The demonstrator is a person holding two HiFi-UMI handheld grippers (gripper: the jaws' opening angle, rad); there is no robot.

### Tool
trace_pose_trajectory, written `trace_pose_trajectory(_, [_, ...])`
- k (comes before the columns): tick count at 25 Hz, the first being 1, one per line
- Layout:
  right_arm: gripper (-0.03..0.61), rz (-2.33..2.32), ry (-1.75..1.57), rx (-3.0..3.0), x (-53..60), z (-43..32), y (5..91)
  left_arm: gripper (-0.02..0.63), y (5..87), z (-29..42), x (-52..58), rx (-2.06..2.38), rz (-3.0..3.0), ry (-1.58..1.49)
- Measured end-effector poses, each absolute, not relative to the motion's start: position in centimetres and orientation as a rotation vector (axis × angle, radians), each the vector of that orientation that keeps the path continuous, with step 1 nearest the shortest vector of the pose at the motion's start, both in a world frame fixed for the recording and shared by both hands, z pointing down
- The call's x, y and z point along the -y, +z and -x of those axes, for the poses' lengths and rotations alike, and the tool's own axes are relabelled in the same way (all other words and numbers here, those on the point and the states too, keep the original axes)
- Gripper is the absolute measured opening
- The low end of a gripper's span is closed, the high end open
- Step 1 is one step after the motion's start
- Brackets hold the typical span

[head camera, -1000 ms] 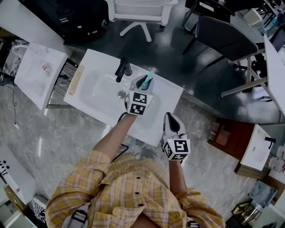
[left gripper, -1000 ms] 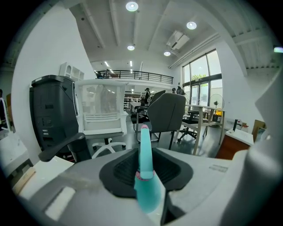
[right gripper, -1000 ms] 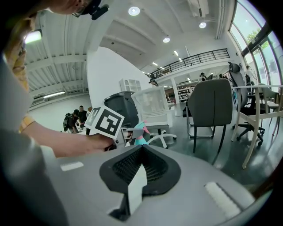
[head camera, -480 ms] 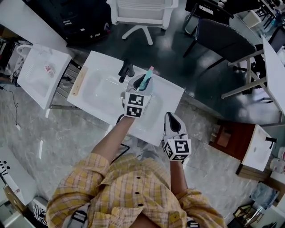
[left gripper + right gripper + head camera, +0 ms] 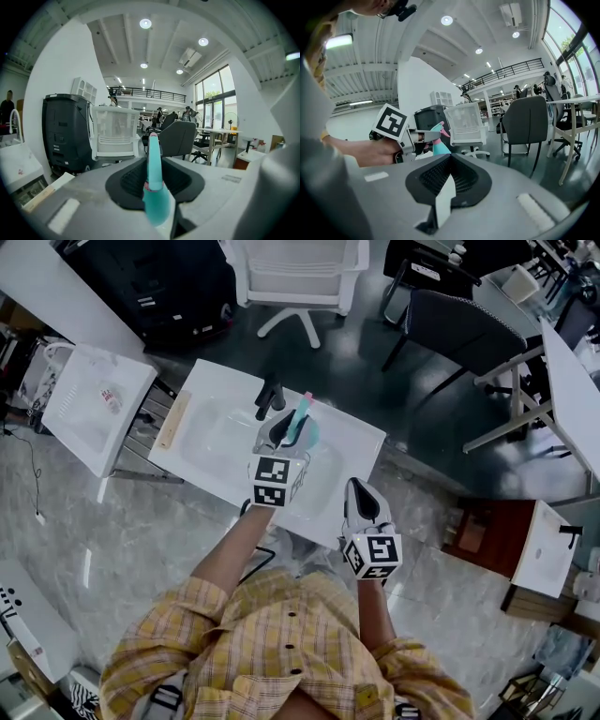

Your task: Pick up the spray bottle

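Note:
The teal spray bottle [image 5: 303, 426] with a pink nozzle tip is held in my left gripper [image 5: 287, 430], above the white sink top [image 5: 211, 460]. In the left gripper view the bottle [image 5: 153, 187] stands between the two dark pads, which press on its sides, with its neck pointing up and away. My right gripper [image 5: 362, 493] hangs over the sink top's near right edge, jaws together and nothing in them. From the right gripper view, the left gripper [image 5: 408, 136] and the bottle [image 5: 439, 144] show up to the left, beyond my right gripper [image 5: 449, 183].
A black faucet [image 5: 270, 396] stands at the far rim of the basin, and a wooden strip [image 5: 173, 420] lies on its left edge. A second white basin [image 5: 94, 404] sits to the left. A white office chair [image 5: 300, 268] and a dark chair [image 5: 459, 320] stand beyond.
My left gripper has risen with the spray bottle and drawn back toward the person. The right gripper rose slightly.

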State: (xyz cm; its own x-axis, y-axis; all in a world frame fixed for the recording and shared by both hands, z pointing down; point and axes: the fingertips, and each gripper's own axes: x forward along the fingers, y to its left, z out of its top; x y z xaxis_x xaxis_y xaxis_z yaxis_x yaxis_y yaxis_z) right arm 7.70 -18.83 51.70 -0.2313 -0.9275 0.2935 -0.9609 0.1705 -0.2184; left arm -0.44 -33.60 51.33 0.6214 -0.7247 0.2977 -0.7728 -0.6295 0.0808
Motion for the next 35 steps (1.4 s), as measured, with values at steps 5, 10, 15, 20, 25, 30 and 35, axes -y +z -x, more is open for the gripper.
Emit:
trace_pose_trajectory(5, [-0.002,-1.904,0.552,2.322,18.8,-7.6,50.6,0.100,49.5,1.1,31.8,1.245,-2.669,0.325])
trace_pose_trajectory(10, [-0.002,-1.924,0.538,2.325,19.0,-7.6,49.3,0.100,48.1,1.9,30.1,1.252,-2.676,0.286])
trace_pose_trajectory(15, [-0.002,-1.933,0.503,2.337,19.4,-7.7,47.7,0.100,47.1,2.4,29.0,1.265,-2.686,0.268])
trace_pose_trajectory(20, [-0.002,-1.947,0.472,2.344,20.0,-8.0,46.9,0.100,46.3,2.5,27.9,1.257,-2.709,0.246])
trace_pose_trajectory(25, [-0.002,-1.936,0.466,2.357,20.3,-8.0,46.2,0.100,46.1,2.4,26.8,1.238,-2.737,0.265])
trace_pose_trajectory(30, [-0.002,-1.935,0.457,2.355,20.2,-8.0,45.9,0.100,46.3,2.7,25.6,1.243,-2.737,0.277])
trace_pose_trajectory(35, [-0.002,-1.938,0.441,2.352,20.0,-8.2,45.6,0.100,45.8,3.1,24.7,1.271,-2.735,0.270])
